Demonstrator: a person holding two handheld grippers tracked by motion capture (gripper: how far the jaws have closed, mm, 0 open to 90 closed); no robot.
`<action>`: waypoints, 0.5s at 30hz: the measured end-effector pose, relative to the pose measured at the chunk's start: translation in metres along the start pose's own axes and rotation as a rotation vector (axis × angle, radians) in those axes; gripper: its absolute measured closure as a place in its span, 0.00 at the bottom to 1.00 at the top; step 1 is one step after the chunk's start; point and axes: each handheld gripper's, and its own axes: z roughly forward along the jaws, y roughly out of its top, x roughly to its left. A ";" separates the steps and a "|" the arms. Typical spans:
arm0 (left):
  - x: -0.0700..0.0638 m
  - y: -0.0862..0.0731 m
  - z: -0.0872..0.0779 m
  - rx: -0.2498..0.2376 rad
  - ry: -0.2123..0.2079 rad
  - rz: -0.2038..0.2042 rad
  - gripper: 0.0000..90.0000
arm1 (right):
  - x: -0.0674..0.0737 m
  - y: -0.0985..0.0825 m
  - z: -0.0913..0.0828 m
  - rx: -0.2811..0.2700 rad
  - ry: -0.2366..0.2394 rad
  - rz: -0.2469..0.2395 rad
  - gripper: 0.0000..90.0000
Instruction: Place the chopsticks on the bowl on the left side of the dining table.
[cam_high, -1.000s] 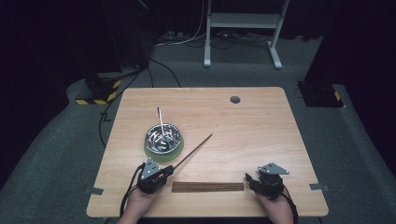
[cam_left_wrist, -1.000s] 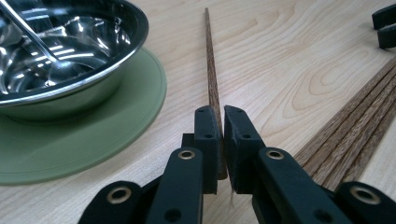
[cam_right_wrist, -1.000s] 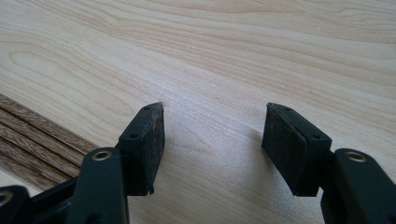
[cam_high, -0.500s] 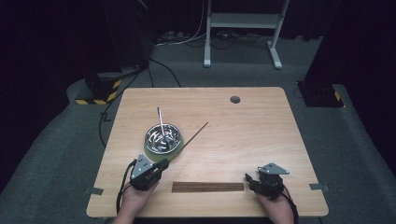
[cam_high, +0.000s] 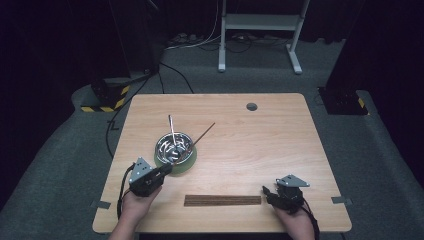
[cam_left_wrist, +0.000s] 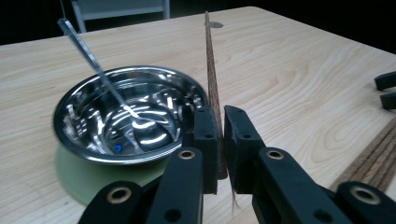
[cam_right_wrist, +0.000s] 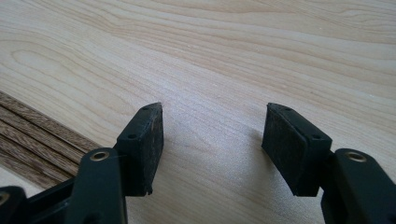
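Wooden stick (cam_left_wrist: 212, 70) clamped in left tongs (cam_left_wrist: 220, 140), over steel bowl (cam_left_wrist: 126, 116) rim

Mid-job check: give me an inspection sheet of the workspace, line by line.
Surface: wooden table, round hole near the far edge.
Job's things: thin wooden stick clamped in the left gripper, slanting over the steel bowl; bowl on a green mat, metal spoon inside; row of sticks at the near edge.
Clutter: nothing seen.
Grippers: right gripper open, empty, beside the row.
Cables: leads on the floor.
Surroundings: dark; white stand behind.
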 end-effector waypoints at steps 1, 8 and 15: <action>0.004 -0.001 -0.001 0.002 0.005 -0.006 0.93 | 0.000 0.000 0.000 -0.006 -0.005 0.001 0.43; 0.018 -0.007 -0.005 -0.008 0.041 -0.055 0.93 | 0.000 0.000 0.000 -0.001 -0.002 0.000 0.43; 0.028 -0.009 -0.006 0.005 0.050 -0.038 0.93 | 0.000 0.000 0.000 0.000 -0.001 0.000 0.43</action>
